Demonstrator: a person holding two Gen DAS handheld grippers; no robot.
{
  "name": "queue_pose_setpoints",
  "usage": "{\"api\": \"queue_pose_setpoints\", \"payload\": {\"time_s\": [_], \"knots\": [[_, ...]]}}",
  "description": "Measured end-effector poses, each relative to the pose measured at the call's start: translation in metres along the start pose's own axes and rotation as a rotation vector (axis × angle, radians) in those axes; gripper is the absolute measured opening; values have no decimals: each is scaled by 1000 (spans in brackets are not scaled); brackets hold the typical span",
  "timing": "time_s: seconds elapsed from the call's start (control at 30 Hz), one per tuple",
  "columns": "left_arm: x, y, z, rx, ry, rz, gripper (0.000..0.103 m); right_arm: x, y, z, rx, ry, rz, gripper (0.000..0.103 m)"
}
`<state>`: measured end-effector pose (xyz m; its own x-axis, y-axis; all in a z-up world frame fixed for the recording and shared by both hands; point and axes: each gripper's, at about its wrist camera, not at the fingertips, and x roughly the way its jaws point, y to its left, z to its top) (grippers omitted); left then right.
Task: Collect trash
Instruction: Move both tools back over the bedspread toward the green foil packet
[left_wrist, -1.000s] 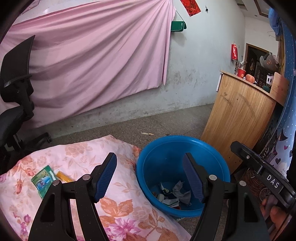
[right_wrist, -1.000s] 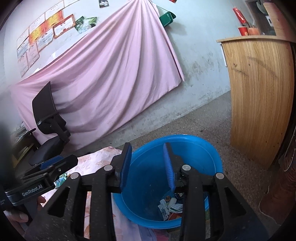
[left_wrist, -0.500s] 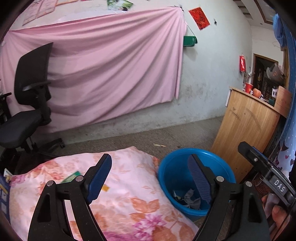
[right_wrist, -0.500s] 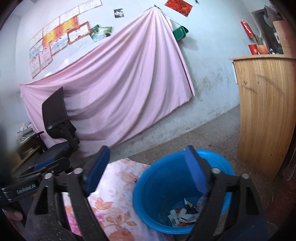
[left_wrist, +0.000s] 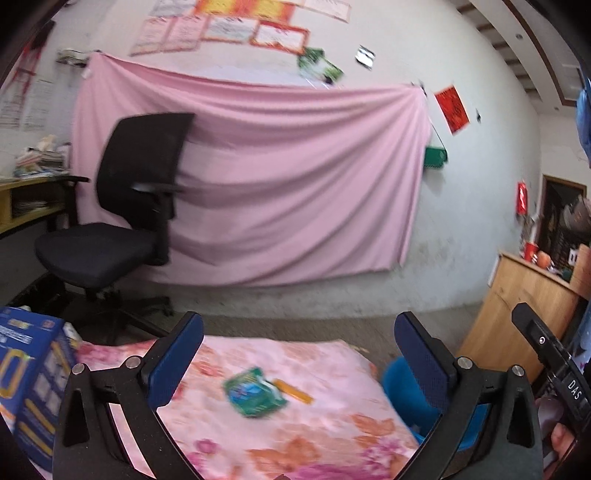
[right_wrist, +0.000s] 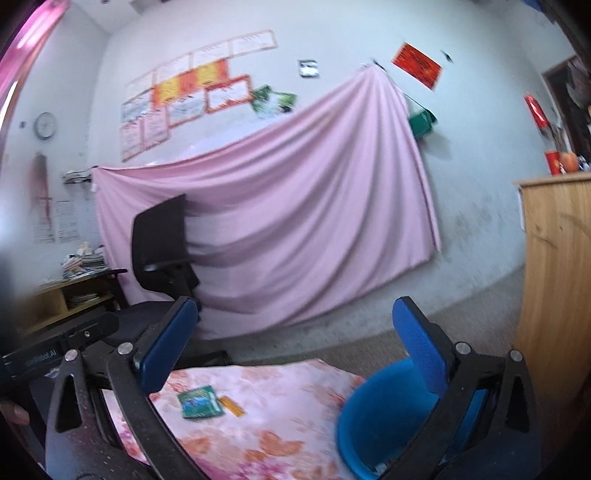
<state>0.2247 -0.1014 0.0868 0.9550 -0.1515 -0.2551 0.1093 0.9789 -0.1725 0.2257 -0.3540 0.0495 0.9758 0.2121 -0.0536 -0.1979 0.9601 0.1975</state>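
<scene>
Both grippers, left (left_wrist: 297, 354) and right (right_wrist: 291, 341), now swing up from the round blue plastic basin (right_wrist: 384, 410), jaws wide and empty, toward the green foil wrapper (left_wrist: 254, 392) on the floral pink cloth (left_wrist: 295, 435), likely next.

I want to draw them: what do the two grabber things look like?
Both the left gripper and the right gripper have black, angular plastic arms with silver screws and flat, dimpled blue pads. The handles carry white lettering, too blurred to read fully.

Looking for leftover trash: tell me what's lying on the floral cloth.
On the floral cloth lie a green packet and an orange wrapper beside it. The claws' arms cover the cloth's near corners.
</scene>
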Motion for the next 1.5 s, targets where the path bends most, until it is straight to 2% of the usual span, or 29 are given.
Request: {"api": "queue_pose_setpoints", "payload": {"time_s": [0.17,0.37,0.53,0.83,0.93,1.03,1.3,1.5], "knots": [[-27,33,2,2,-94,68,101,7,39,-5,-56,-45,58,103],[-49,65,-8,16,-163,136,101,15,82,-17,-150,-64,105,103],[-60,84,-20,18,-188,176,101,16,100,-28,-221,-65,136,103],[-60,100,-35,25,-179,192,101,31,104,-40,-249,11,146,103],[-52,102,-37,21,-140,188,101,42,100,-43,-250,64,122,103],[-35,105,-39,9,-62,167,101,60,93,-47,-246,154,80,103],[29,107,-46,9,200,137,101,116,64,-63,-184,381,15,103],[79,110,-58,-24,394,69,101,153,54,-91,-167,605,32,102]]}}
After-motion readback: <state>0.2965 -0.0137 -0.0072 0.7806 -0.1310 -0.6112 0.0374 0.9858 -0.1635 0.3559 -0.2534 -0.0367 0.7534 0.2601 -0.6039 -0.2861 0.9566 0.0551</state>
